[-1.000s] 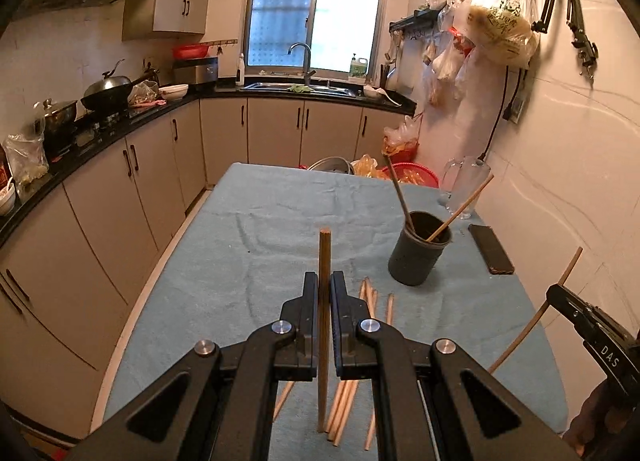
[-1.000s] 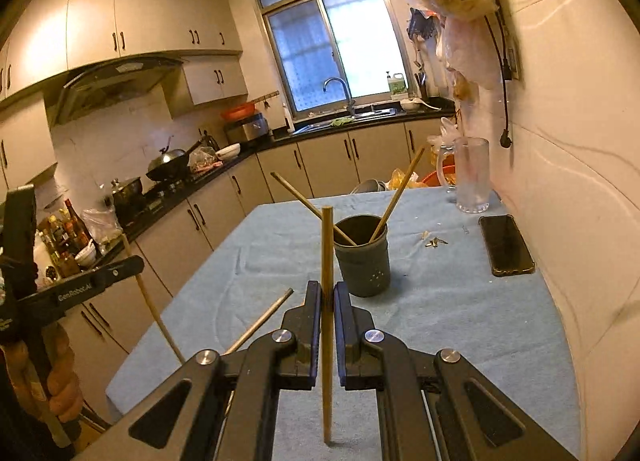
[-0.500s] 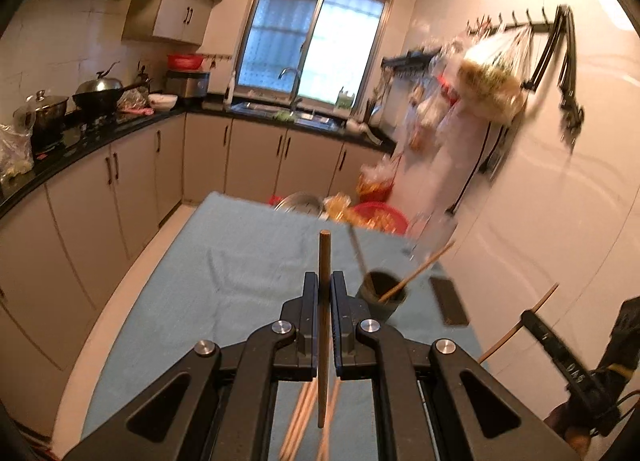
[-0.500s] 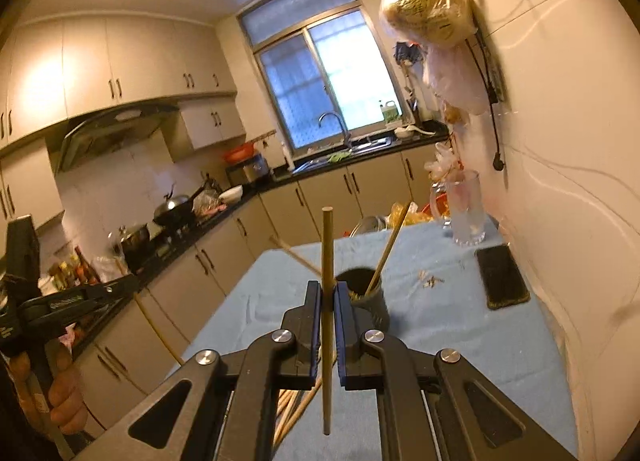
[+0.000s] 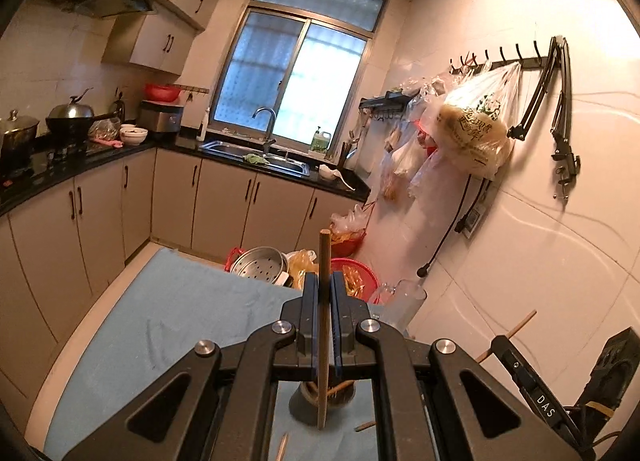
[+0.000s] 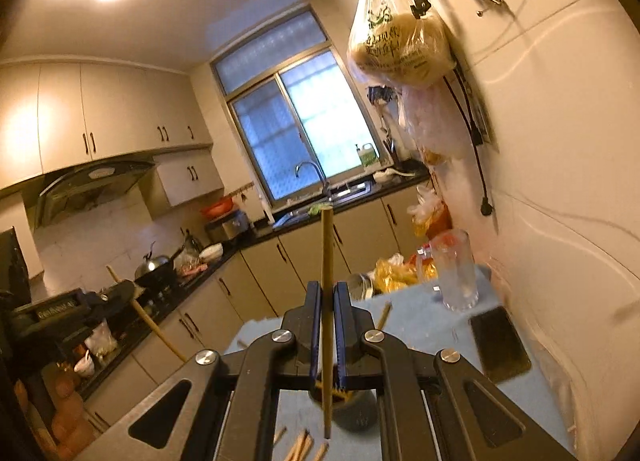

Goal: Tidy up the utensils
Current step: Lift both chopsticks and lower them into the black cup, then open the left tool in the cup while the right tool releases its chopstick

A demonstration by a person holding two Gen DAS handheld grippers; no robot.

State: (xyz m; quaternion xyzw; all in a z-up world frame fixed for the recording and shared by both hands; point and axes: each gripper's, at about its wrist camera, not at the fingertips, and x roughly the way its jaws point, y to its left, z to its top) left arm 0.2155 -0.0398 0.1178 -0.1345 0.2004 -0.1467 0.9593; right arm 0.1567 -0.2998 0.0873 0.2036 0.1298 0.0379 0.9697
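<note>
While each tool pinches a single chopstick upright between pressed-together jaws, both point slightly downward over the blue-covered counter (image 5: 168, 301). The left tool (image 5: 325, 293) holds its chopstick (image 5: 323, 325) with the lower tip hanging above the dark cup (image 5: 320, 405), which already holds other sticks. The right tool (image 6: 327, 301) grips its chopstick (image 6: 327, 301) the same way, above the same cup (image 6: 352, 409). Loose chopsticks (image 6: 300, 447) lie on the counter just in front of the cup. A glass mug (image 6: 456, 273) and a phone (image 6: 500, 343) sit near the wall.
</note>
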